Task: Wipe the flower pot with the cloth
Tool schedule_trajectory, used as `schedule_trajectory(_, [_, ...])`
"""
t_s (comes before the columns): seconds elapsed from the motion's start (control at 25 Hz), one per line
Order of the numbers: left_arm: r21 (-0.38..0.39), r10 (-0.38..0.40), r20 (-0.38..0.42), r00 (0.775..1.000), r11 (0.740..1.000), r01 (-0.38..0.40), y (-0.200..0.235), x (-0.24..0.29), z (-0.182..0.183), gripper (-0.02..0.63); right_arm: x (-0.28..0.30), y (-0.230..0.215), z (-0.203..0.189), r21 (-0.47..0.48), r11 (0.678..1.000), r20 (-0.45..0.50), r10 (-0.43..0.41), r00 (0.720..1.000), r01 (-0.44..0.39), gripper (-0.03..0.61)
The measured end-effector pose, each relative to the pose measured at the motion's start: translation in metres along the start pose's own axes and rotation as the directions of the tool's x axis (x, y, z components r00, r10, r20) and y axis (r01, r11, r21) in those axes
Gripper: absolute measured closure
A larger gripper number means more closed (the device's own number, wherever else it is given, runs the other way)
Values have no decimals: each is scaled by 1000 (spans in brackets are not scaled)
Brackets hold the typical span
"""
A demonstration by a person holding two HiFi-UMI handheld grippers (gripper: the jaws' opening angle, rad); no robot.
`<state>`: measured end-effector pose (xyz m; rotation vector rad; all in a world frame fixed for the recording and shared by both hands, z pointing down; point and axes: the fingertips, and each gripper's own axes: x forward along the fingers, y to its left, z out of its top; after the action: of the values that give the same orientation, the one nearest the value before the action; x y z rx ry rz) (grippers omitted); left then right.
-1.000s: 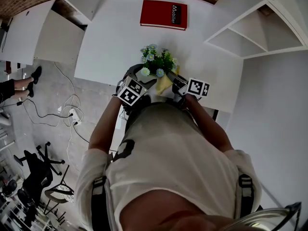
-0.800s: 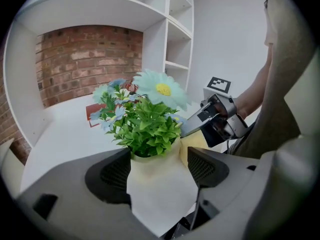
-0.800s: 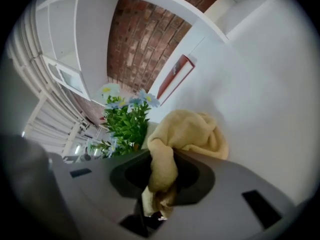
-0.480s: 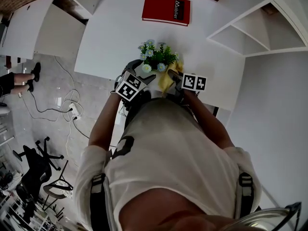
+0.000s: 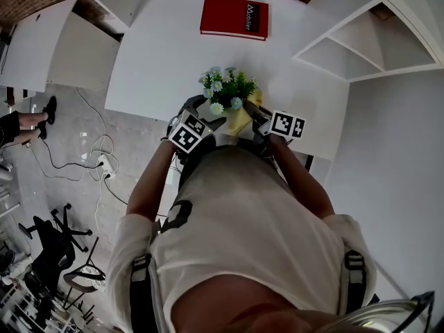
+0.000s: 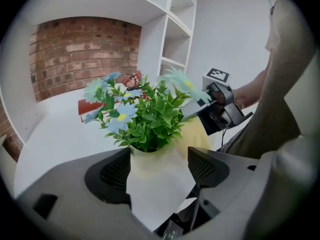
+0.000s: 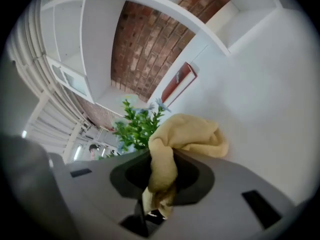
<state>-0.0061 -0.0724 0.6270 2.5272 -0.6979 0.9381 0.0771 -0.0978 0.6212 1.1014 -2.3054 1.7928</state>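
A green artificial plant with pale blue flowers (image 5: 225,89) stands in a cream flower pot (image 6: 157,179) near the front edge of the white table (image 5: 159,54). In the head view the foliage hides the pot. My left gripper (image 6: 160,155) is shut on the pot, one pad against each side. A yellow cloth (image 7: 187,134) is bunched in my right gripper (image 7: 165,159), which is shut on it. In the head view the cloth (image 5: 240,120) lies against the right side of the plant's base, with the right gripper (image 5: 255,115) just behind it.
A red book (image 5: 234,17) lies at the table's far edge. White shelving (image 5: 361,40) stands to the right, with a brick wall behind it. On the floor at the left are cables (image 5: 97,161), an office chair (image 5: 55,238) and another person's legs (image 5: 21,120).
My right gripper with the cloth slid a little toward the plant and back out to the right. The left gripper and the pot stayed where they were.
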Motion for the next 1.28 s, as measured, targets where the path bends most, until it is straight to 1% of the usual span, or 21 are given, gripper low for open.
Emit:
schedule_trajectory(0.12, [16, -25, -6, 1000, 1000, 25, -15, 2, -5, 256, -11, 18, 13, 57, 994, 69, 91, 993, -95, 489])
schedule_trajectory(0.2, [2, -31, -4, 999, 1000, 31, -21, 3, -7, 256, -10, 18, 14, 68, 991, 88, 110, 990, -116, 489])
schedule_trajectory(0.32, [-19, -35, 15, 999, 999, 35, -24, -1, -1, 256, -9, 8, 13, 135, 981, 141, 119, 983, -138, 491])
schedule_trajectory(0.4, [-28, -46, 21, 999, 999, 46, -28, -4, 2, 256, -9, -3, 7, 160, 981, 154, 87, 984, -111, 491])
schedule_trajectory(0.52, [-30, -44, 22, 999, 999, 44, -29, -6, 1, 258, -4, -17, -8, 159, 986, 129, 26, 991, -47, 489])
schedule_trajectory(0.6, [-35, -41, 28, 999, 998, 42, -30, -7, 0, 258, 1, -29, -18, 150, 989, 80, -32, 996, 20, 491])
schedule_trajectory(0.68, [-32, -39, 32, 999, 999, 40, -30, -6, 1, 256, 6, -39, -29, 113, 990, 19, -92, 996, 89, 491])
schedule_trajectory(0.72, [-26, -37, 32, 999, 999, 38, -30, -6, 1, 258, 7, -42, -32, 98, 990, 3, -106, 994, 105, 491])
schedule_trajectory(0.8, [-15, -30, 30, 999, 999, 31, -28, -6, 0, 256, 7, -43, -32, 93, 990, -5, -107, 994, 107, 491])
schedule_trajectory(0.92, [-5, 24, 22, 999, 1000, -24, -9, -11, -2, 256, 4, -44, -30, 106, 990, -10, -91, 996, 92, 491])
schedule_trajectory(1.0, [13, 47, 5, 999, 999, -47, 6, -13, -4, 256, 0, -41, -26, 115, 991, -6, -60, 998, 61, 491])
schedule_trajectory(1.12, [54, 13, -8, 1000, 998, -12, 18, -3, 0, 256, -5, -24, -14, 128, 991, 25, 19, 1000, -22, 489])
schedule_trajectory(1.2, [65, -18, -2, 1000, 998, 18, 18, 1, 11, 256, -7, -7, -7, 134, 988, 50, 72, 996, -78, 489])
schedule_trajectory(1.28, [65, -23, 4, 1000, 998, 23, 16, 5, 16, 256, -6, 6, -3, 138, 983, 66, 116, 991, -124, 488])
